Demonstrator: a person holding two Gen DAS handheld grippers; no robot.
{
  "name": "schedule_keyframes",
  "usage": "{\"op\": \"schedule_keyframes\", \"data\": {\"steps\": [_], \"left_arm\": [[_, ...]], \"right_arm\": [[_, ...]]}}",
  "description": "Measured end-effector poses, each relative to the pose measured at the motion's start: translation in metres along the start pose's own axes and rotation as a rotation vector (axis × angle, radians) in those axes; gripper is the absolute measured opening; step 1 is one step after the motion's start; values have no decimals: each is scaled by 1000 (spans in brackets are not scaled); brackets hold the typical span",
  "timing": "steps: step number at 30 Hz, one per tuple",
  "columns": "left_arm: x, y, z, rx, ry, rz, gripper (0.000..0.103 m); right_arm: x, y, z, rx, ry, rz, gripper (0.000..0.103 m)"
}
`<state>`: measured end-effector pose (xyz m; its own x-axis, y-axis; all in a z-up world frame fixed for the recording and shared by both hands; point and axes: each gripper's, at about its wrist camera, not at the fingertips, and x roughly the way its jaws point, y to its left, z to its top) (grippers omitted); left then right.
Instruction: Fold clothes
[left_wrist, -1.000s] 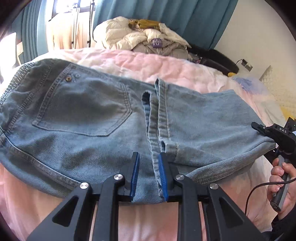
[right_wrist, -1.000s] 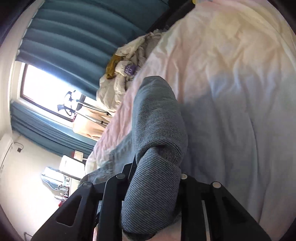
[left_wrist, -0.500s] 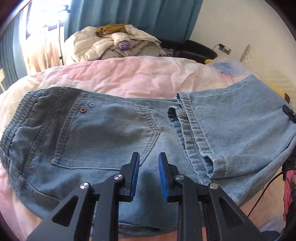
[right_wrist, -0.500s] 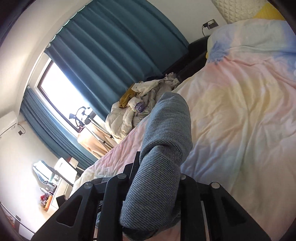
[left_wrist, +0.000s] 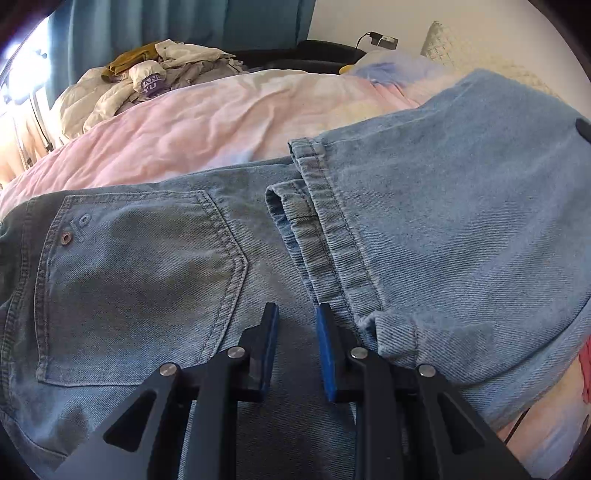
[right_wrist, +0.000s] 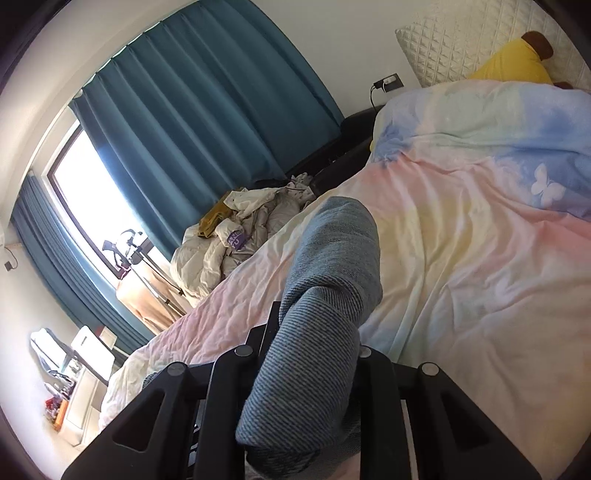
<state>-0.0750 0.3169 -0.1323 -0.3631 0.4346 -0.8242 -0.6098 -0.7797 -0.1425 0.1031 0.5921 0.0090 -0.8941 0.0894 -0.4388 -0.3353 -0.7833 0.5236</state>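
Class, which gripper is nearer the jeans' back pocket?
Left. The left gripper hovers open beside the back pocket; the right gripper clamps the jeans' far fold.

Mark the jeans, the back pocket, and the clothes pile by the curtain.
jeans (left_wrist: 461, 229): left wrist view, on the folded-over leg panel.
back pocket (left_wrist: 140, 280): left wrist view, middle of the pocket face.
clothes pile (right_wrist: 236, 251): right wrist view, on the pale jacket in the heap.

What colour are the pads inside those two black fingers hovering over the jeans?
Blue pads, seen best in the left wrist view, above the light-blue denim jeans.
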Motion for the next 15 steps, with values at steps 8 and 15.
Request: {"op": "schedule_keyframes", "data": {"steps": [8, 15], "left_arm": [[-85, 75, -1, -70, -83, 72, 22], [-164, 150, -26, -188, -172, 129, 22]], "right_arm": [[14, 116, -31, -119, -109, -41, 19], [39, 229, -83, -262, -141, -12, 19]]}}
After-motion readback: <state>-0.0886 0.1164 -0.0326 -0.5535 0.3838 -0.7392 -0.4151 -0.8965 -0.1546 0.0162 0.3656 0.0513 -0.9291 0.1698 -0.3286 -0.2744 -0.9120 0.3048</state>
